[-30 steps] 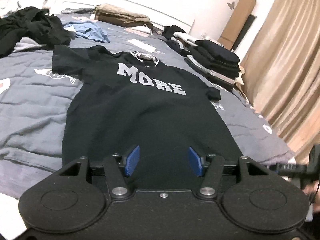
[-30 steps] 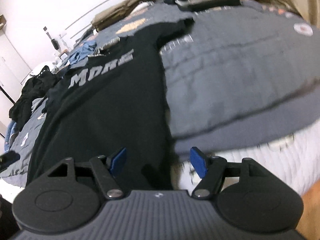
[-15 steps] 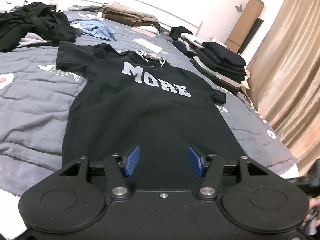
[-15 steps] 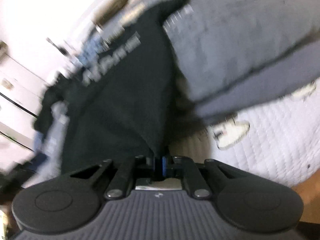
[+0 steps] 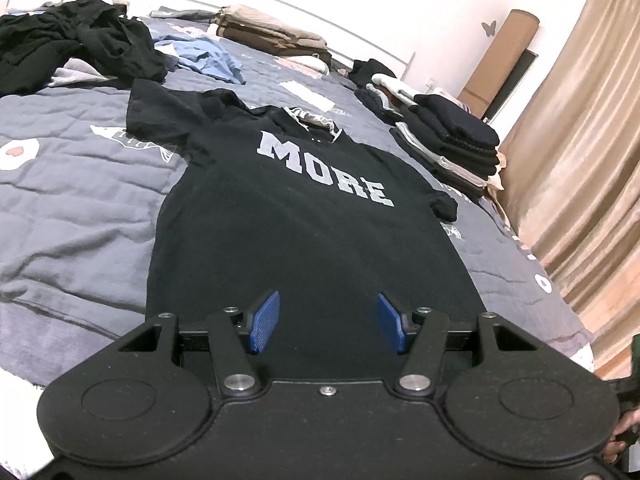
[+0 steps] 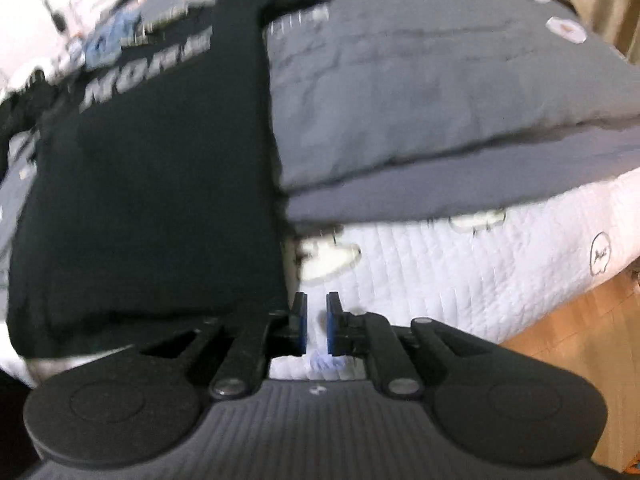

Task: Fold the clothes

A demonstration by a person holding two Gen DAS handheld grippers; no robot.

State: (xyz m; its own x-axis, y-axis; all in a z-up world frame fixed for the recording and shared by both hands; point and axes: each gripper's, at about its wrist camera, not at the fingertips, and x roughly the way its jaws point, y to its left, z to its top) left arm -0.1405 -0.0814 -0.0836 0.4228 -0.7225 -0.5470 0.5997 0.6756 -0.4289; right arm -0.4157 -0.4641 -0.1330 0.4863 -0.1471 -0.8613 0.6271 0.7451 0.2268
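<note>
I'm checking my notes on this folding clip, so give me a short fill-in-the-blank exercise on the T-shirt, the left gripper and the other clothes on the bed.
1. The black T-shirt lies spread out on the bed, with the word ____ printed across its chest.
2. The left gripper hovers over the shirt's hem with its jaws ____ and nothing between the pads.
3. The crumpled garment beside the black heap is light ____.

Missing words: MORE; open; blue.
</note>
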